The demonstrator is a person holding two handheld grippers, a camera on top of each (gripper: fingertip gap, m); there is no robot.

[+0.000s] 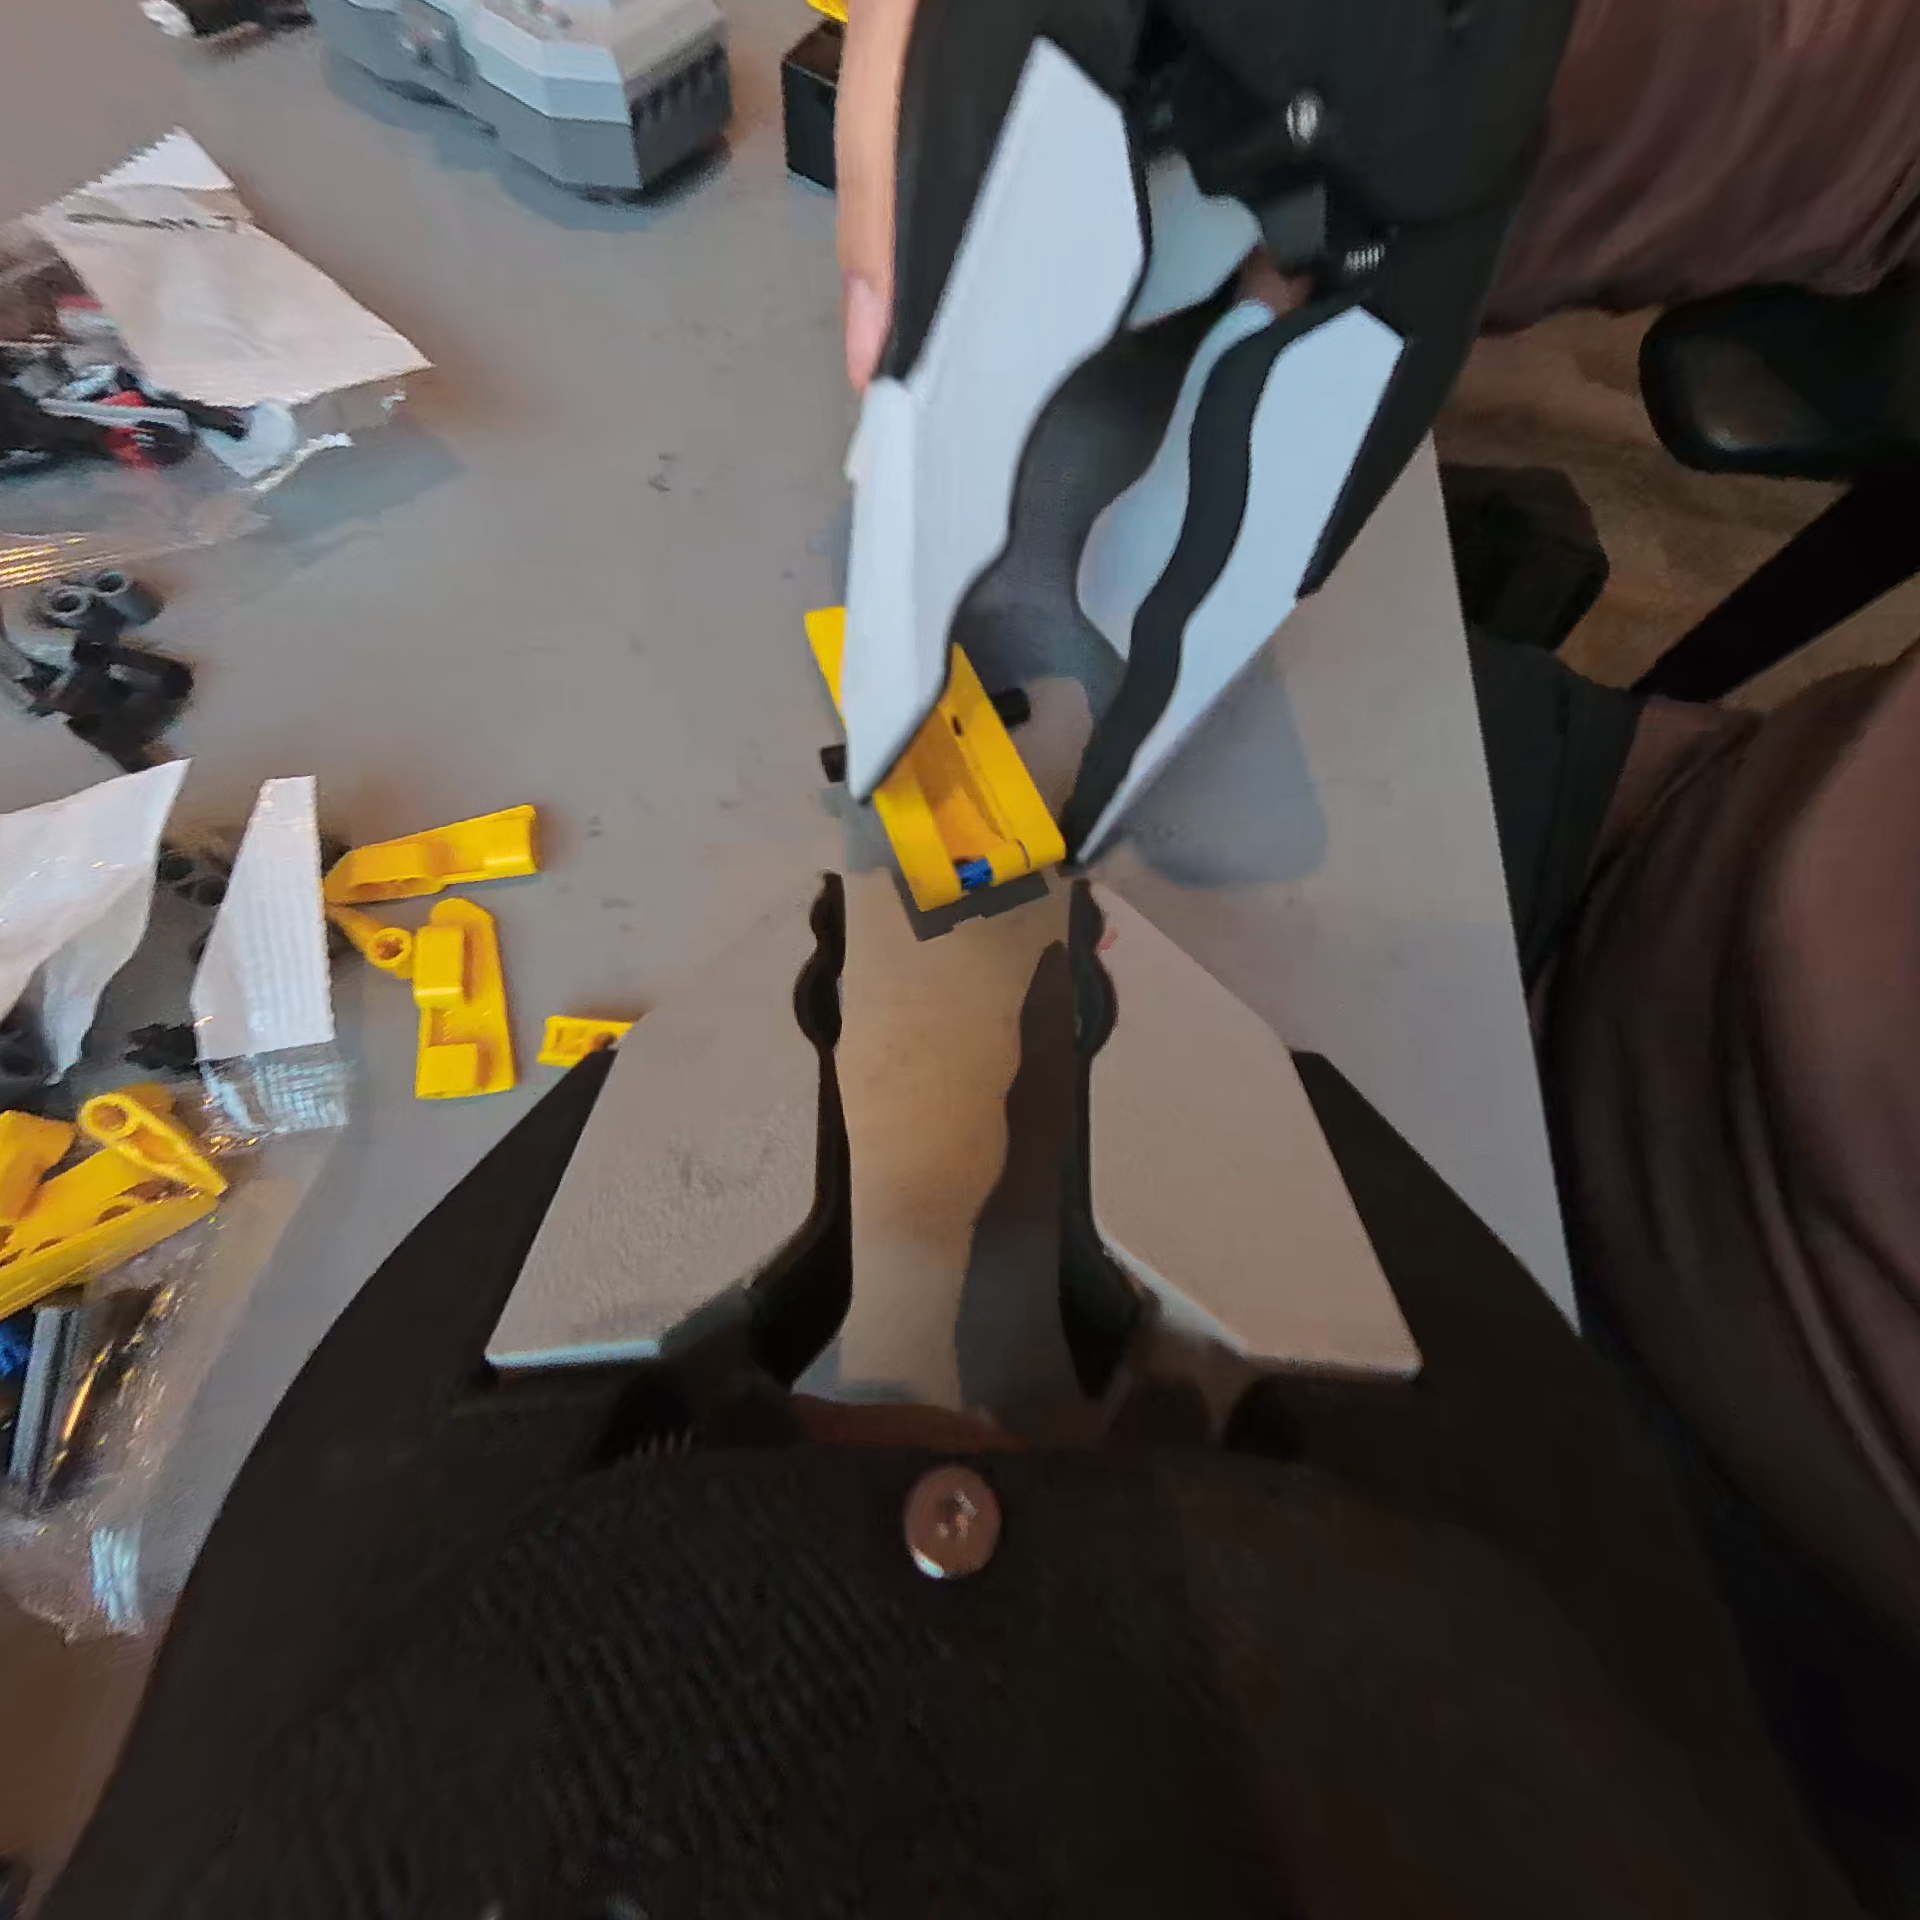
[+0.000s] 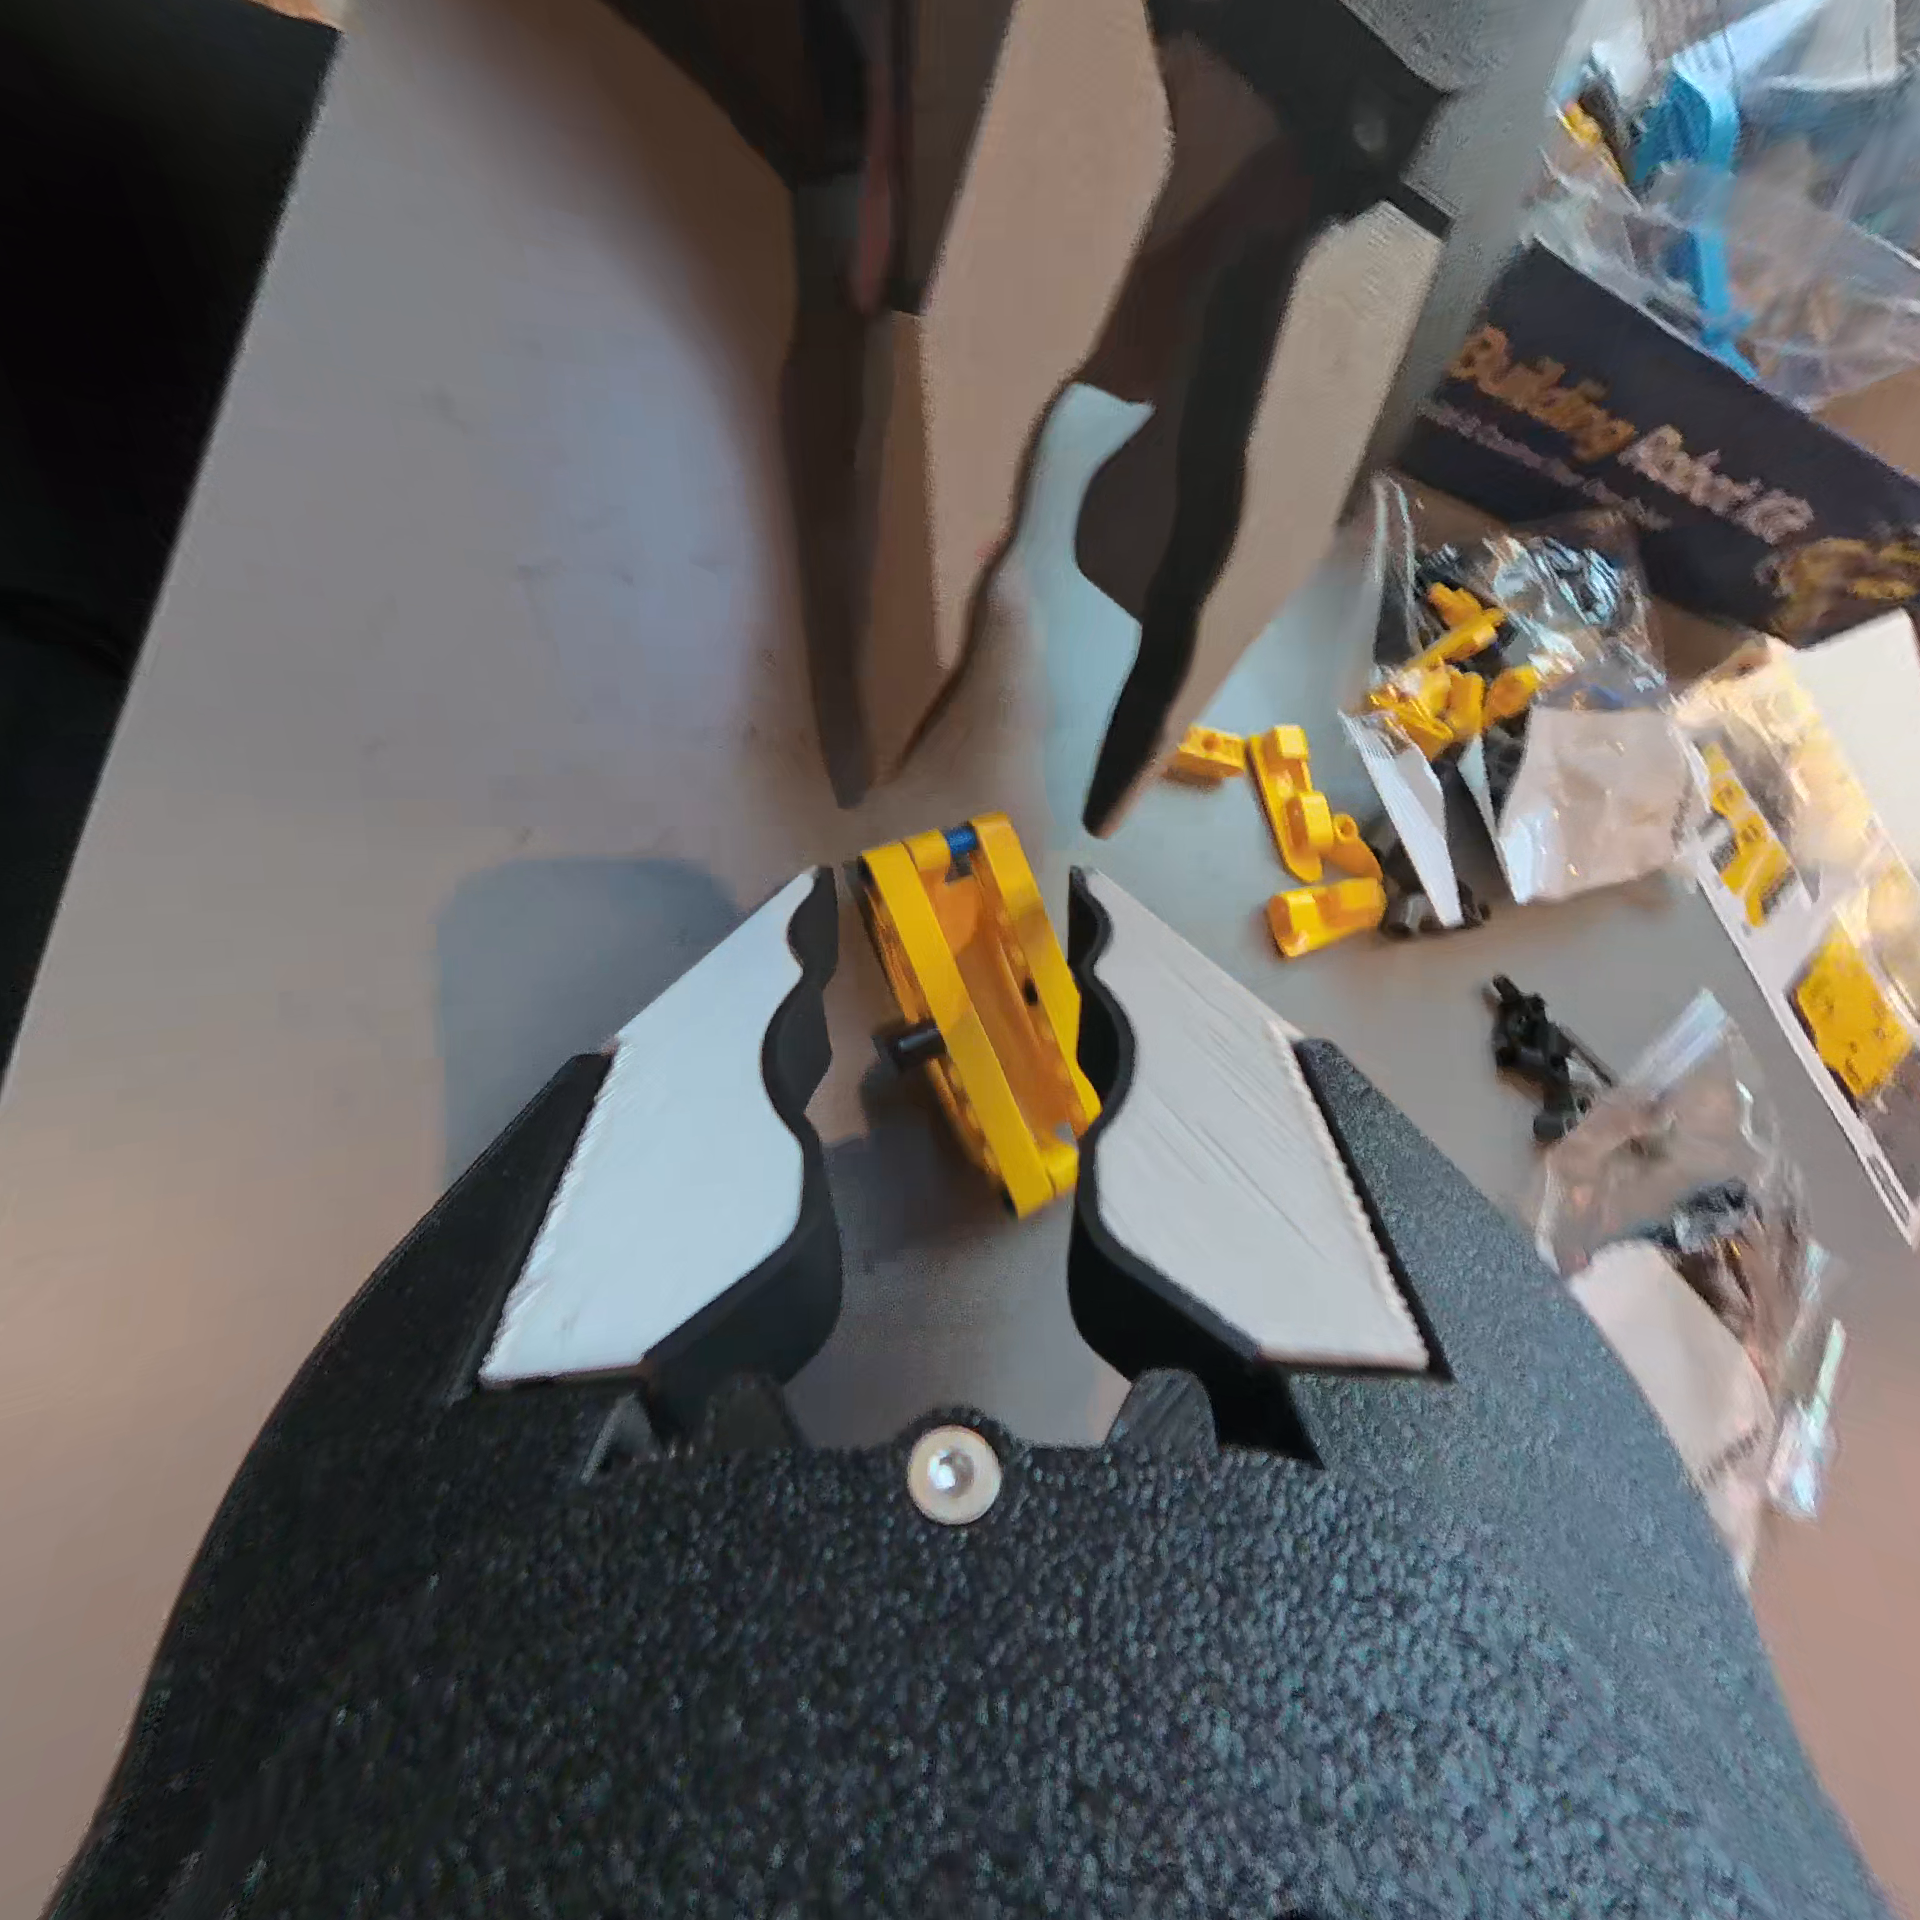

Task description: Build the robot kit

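Right gripper (image 2: pixel 951 883): jaws parted, straddling the yellow brick assembly (image 2: pixel 971 997); one finger looks to touch it, no firm clamp visible.
Left gripper (image 1: pixel 951 883): jaws apart, empty, tips just short of the assembly's near end.
Table (image 1: pixel 623 520): grey, bears everything.
Yellow brick assembly: rests on the table between the right fingers, near the table's edge.
Loose yellow pieces (image 1: pixel 457 987): lie near torn bags (image 1: pixel 239 301), well apart from both grippers.

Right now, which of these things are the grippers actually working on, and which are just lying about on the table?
In hand:
- yellow assembly, between the open right gripper's fingers
- left gripper, open, tips near it

Lying about:
- loose yellow pieces
- plastic bags of parts
- dark box
- grey block
- small black parts
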